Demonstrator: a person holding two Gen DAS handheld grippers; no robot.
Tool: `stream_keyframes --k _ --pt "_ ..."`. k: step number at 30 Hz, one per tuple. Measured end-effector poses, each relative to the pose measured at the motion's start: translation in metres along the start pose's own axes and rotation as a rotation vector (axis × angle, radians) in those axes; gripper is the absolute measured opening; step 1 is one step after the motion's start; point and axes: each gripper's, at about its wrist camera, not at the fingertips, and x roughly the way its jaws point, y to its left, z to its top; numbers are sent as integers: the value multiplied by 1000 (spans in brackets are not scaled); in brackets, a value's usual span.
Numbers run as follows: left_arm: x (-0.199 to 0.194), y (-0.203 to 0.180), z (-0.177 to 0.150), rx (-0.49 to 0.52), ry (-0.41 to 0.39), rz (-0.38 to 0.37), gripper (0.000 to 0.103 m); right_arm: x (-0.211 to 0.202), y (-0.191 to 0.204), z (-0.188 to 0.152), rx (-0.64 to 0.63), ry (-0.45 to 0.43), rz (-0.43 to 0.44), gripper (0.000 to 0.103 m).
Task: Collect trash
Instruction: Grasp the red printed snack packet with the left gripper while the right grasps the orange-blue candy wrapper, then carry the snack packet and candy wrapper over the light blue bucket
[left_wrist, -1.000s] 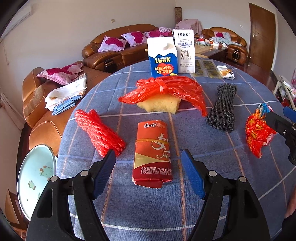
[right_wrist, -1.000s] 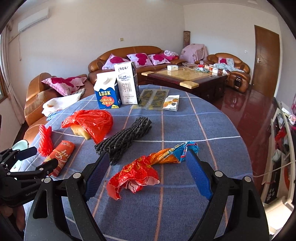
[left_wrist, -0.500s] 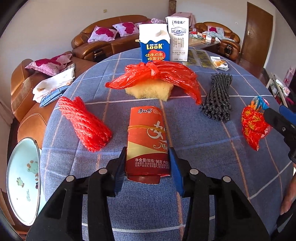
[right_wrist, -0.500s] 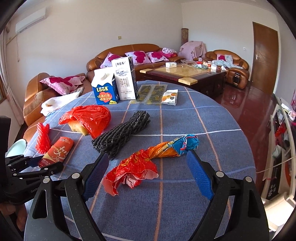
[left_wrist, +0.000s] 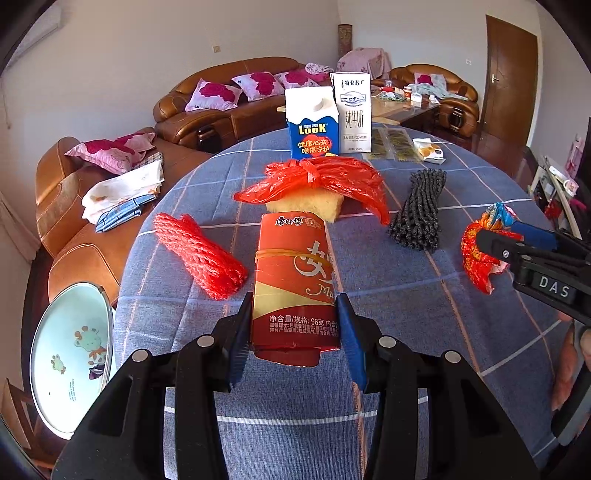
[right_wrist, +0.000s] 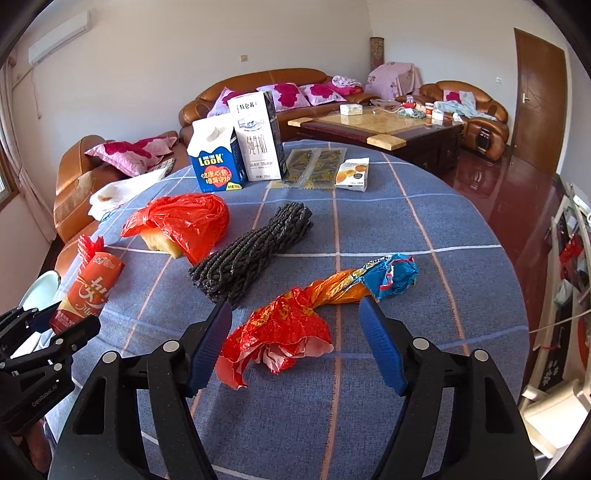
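My left gripper (left_wrist: 295, 332) is shut on the near end of a red snack packet (left_wrist: 295, 280) and holds it slightly lifted off the blue checked tablecloth; the packet also shows in the right wrist view (right_wrist: 88, 291). My right gripper (right_wrist: 295, 336) is open, its blue pads on either side of a crumpled red, orange and blue wrapper (right_wrist: 310, 314) lying on the cloth. That wrapper (left_wrist: 480, 251) shows at the right of the left wrist view, with the right gripper (left_wrist: 517, 236) over it.
On the round table (right_wrist: 424, 229) lie a red plastic bag over a yellow sponge (right_wrist: 184, 225), a black rope bundle (right_wrist: 251, 254), a red rope bundle (left_wrist: 199, 254), two milk cartons (right_wrist: 236, 155) and small packets (right_wrist: 352, 173). A basin (left_wrist: 70, 354) stands by the table's left edge.
My left gripper moved forward and closed on the red snack packet, then raised its near end. My right gripper came lower and closer around the crumpled wrapper, still open.
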Motion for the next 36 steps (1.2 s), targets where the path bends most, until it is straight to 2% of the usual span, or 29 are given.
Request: stream_keyframes --k 3,5,8,18,22,36 --pt "-7 4 -2 -12 -13 -1 44 8 -1 -4 9 53 37 50" --pt "-14 8 -3 -27 -23 -3 44 8 0 -6 1 58 61 23" --pt "-24 14 -5 -43 -43 3 44 3 3 -9 -17 46 76 14" --pt "-60 46 -5 -118 -123 53 44 -38 19 -8 -80 -90 135 13" --pt "-72 57 -6 -135 -156 102 44 -49 36 -1 -122 -140 174 13" --pt "-96 111 -9 -224 -182 224 44 -40 107 18 -268 -175 324 13"
